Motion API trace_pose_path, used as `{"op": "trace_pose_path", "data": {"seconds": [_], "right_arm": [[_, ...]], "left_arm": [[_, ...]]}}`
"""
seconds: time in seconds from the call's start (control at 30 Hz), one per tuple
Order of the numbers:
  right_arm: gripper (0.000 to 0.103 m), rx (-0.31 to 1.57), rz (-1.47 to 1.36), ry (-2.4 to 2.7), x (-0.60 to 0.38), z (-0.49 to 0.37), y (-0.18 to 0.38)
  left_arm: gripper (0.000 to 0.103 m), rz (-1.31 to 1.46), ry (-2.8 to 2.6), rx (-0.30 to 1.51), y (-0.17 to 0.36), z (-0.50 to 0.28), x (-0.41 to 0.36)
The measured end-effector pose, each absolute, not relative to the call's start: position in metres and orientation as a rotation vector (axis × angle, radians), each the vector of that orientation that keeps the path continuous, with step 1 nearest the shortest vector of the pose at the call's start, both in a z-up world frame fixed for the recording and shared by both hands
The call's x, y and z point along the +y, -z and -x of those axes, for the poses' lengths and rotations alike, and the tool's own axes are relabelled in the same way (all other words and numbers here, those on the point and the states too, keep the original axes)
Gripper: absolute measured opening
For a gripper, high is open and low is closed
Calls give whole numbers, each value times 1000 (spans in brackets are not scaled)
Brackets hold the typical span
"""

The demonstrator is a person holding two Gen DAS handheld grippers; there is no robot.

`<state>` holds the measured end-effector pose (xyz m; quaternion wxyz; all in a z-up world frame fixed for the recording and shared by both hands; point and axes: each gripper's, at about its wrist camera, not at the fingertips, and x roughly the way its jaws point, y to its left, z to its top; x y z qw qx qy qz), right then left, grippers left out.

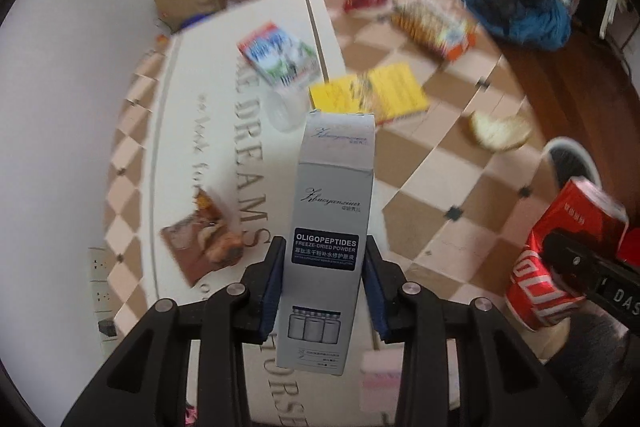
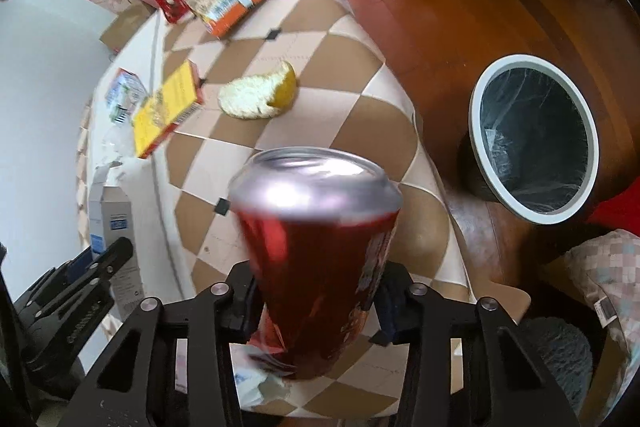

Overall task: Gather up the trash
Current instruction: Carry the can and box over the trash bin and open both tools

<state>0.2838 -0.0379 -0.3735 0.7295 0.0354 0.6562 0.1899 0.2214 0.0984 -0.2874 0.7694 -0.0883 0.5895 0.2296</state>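
Left gripper [image 1: 323,291] clamps 1 grey carton [image 1: 328,243], right gripper [image 2: 320,301] clamps 1 red can [image 2: 320,247]; 1 bin [image 2: 532,139] nearby.

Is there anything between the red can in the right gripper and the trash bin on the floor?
Nothing visible. The right gripper holds the red can above the checkered tablecloth; the trash bin stands open on the wooden floor past the table's edge, with only bare floor between.
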Motion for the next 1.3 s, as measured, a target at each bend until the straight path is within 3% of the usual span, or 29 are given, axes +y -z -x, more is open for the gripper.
{"op": "trace_pose_path", "data": {"seconds": [0.33,0.53,0.8,1.3], "right_arm": [[46,1266,-183,-480,-110,-274,274],[46,1173,-229,-454,-188,-284,223],[46,1170,-235,-313,-291,-329,230],[47,1412,-277,-141,-364,-438,394]], "left_arm": [[33,197,-400,1029,165,-229,30],[33,179,-248,976,140,-270,-36],[33,215,-83,1085,197,-364,-112],[36,334,40,1400,346,-466,-162]]}}
